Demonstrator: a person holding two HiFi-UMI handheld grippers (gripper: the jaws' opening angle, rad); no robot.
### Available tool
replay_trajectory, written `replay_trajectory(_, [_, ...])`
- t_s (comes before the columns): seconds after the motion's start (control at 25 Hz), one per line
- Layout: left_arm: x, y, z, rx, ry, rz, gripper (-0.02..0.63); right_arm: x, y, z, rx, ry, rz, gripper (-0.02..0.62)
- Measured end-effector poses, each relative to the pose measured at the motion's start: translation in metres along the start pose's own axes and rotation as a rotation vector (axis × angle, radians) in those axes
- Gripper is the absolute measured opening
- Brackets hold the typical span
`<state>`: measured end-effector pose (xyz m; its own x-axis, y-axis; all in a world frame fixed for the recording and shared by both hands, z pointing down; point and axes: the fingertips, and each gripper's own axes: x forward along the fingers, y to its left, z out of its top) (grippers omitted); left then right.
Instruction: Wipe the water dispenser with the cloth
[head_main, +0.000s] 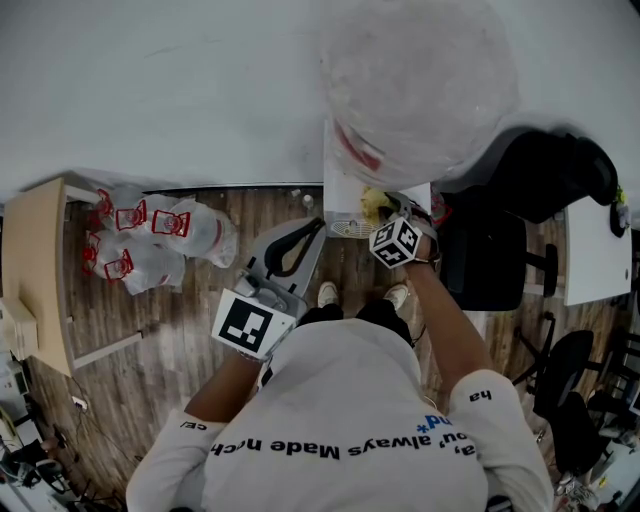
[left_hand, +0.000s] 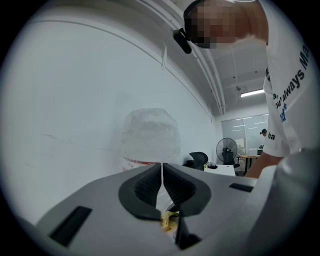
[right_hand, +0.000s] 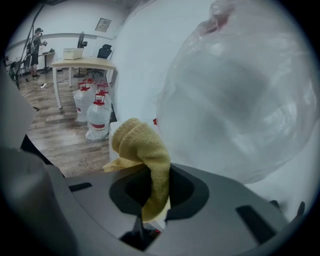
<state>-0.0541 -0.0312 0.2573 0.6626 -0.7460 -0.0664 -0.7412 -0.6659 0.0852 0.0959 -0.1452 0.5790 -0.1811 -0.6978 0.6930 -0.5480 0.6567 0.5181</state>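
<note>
One crumpled yellow cloth (right_hand: 142, 150) sits pinched in the right gripper (right_hand: 150, 192); jaws of the left gripper (left_hand: 162, 182) touch.

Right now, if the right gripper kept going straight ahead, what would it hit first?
Most likely the big water bottle on the dispenser: it fills the view just beyond the yellow cloth clamped in the right gripper. Depth is hard to judge.
</note>
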Motion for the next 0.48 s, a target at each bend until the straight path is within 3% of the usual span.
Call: replay_trajectory(0.48, [0.003, 0.004, -0.002, -0.004, 0.006, 0.007, 0.027, 0.016, -0.019, -0.029, 0.002, 0.063, -0.016, 0.061])
